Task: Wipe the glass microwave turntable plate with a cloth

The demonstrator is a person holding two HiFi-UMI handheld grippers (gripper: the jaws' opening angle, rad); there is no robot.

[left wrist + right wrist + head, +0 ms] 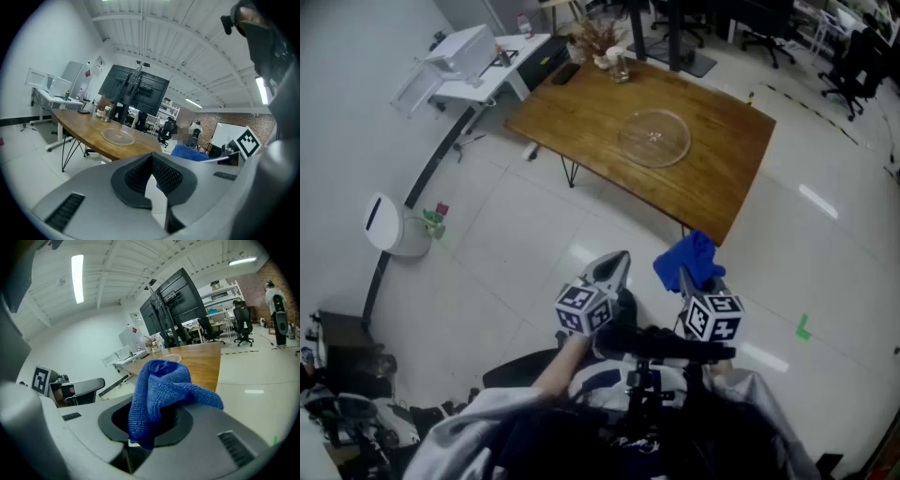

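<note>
The room is evenly bright under long ceiling tubes point(77, 277), one of which burns out to plain white in the right gripper view. The pale floor point(534, 216) throws back soft streaks of glare (the longest lies just past the table point(712, 187)). Shadows are faint. Both gripper views bulge like fisheyes, black at the corners; the blue cloth point(159, 394) shows its weave sharply there, while the far end goes soft. The head view looks slightly grainy
</note>
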